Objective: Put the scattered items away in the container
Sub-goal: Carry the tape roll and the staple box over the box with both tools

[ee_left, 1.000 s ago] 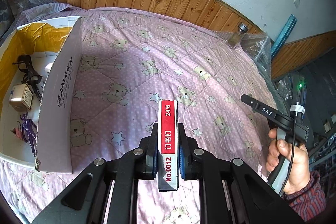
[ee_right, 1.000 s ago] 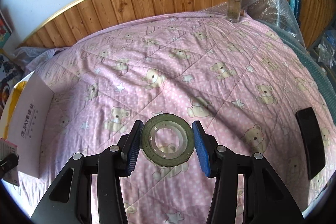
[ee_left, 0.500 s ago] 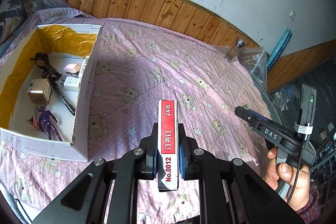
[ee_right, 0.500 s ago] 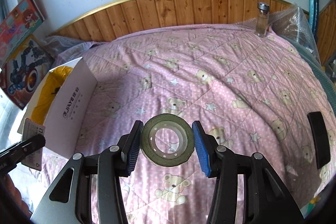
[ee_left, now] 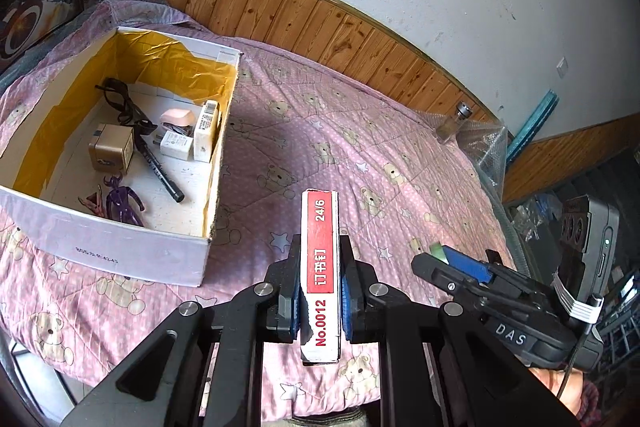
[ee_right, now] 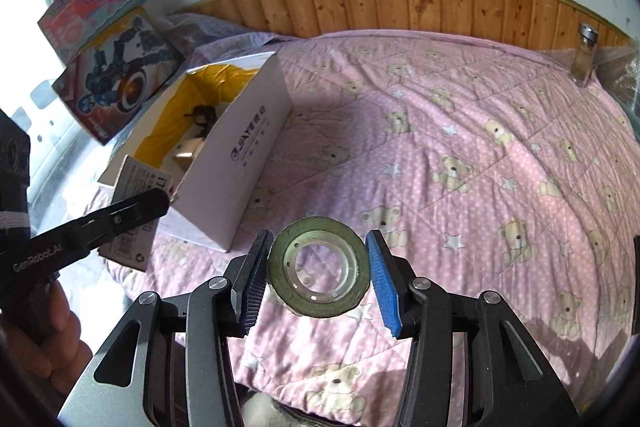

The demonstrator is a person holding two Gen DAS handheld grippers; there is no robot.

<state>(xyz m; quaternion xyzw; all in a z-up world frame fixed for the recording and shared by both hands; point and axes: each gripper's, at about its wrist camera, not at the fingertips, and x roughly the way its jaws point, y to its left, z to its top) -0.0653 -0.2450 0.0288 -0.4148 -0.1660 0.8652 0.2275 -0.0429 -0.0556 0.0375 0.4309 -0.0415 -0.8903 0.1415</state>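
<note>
The left gripper (ee_left: pixel 320 291) is clamped on a red-and-white staple box (ee_left: pixel 321 275) printed "No.0012" and "24/6", held on edge above the near part of the bed (ee_left: pixel 400 155), just right of the container's near right corner. The right gripper (ee_right: pixel 316 279) pinches a roll of green tape (ee_right: pixel 318 263) between its blue pads (ee_right: pixel 382 283), the roll's open core facing the camera, above the bed's near edge.

The container (ee_left: pixel 120 247), a white cardboard box with a yellow lining, sits on the bed's left side, near the front edge. Inside it lie a black marker (ee_left: pixel 158 167), a tan cube-shaped box (ee_left: pixel 111 154), a purple figure (ee_left: pixel 122 203), a pink item (ee_left: pixel 178 117), a white charger (ee_left: pixel 176 145) and a black cable (ee_left: pixel 120 103).

A glass jar (ee_right: pixel 585 55) with a metal cap stands at the bed's far right corner, against the wood panelling. 2 picture boxes (ee_right: pixel 116 67) lean against the wall behind the container.
</note>
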